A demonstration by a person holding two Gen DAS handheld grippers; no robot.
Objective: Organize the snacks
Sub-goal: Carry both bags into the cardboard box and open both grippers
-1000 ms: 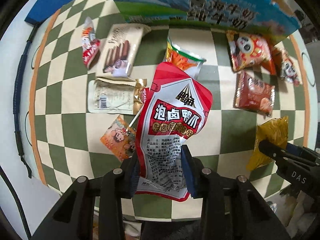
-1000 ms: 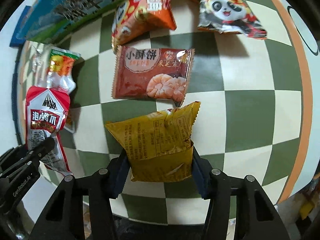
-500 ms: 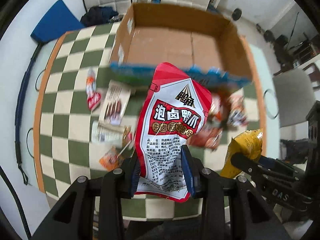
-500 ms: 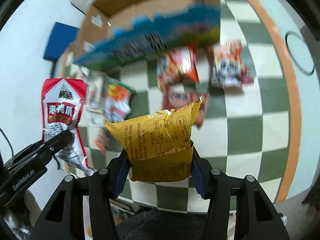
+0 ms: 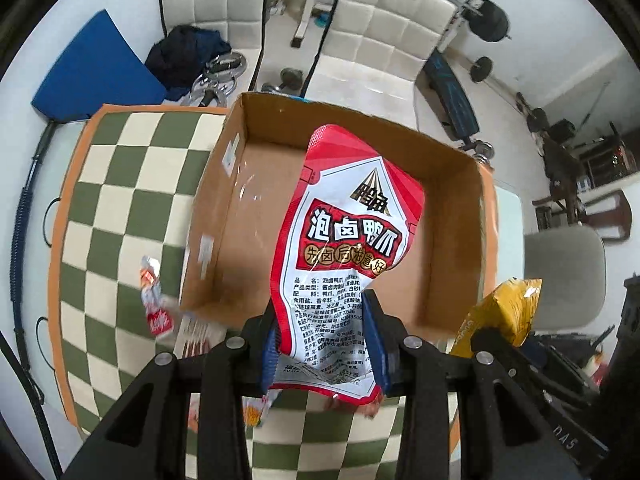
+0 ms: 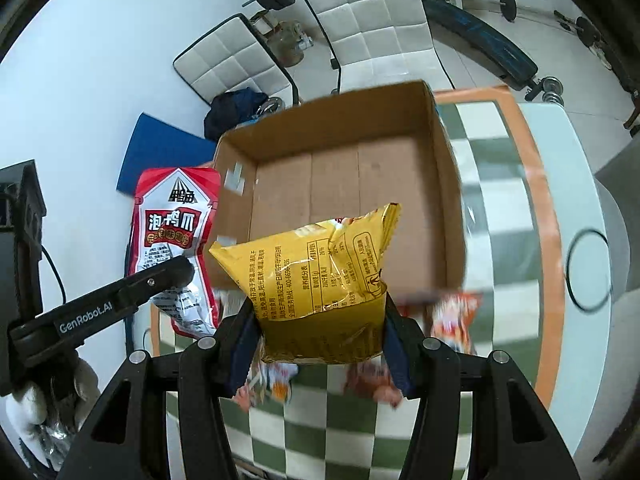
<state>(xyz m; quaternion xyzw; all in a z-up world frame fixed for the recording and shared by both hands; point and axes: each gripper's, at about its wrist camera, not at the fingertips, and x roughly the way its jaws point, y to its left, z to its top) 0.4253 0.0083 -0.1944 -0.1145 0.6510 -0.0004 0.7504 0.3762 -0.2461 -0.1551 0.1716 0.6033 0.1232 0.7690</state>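
Note:
My left gripper (image 5: pixel 322 344) is shut on a red and white snack packet (image 5: pixel 344 240) and holds it above the open cardboard box (image 5: pixel 248 208). My right gripper (image 6: pixel 318 344) is shut on a yellow snack bag (image 6: pixel 320 280) held above the same box (image 6: pixel 344 176). The box shows a bare brown floor. The yellow bag also shows at the right of the left wrist view (image 5: pixel 500 312). The red packet shows at the left of the right wrist view (image 6: pixel 172 236), held by the left gripper's fingers (image 6: pixel 160 280).
The box stands on a green and cream checked table (image 5: pixel 120 200) with an orange border. Several loose snack packets lie near the box's front wall, such as a small red one (image 5: pixel 154 300) and an orange one (image 6: pixel 454 316). White chairs (image 5: pixel 384 28) and gym gear stand beyond.
Both grippers have risen and tilted up from the table with their packets, so the view went from the loose snacks to the open box from above.

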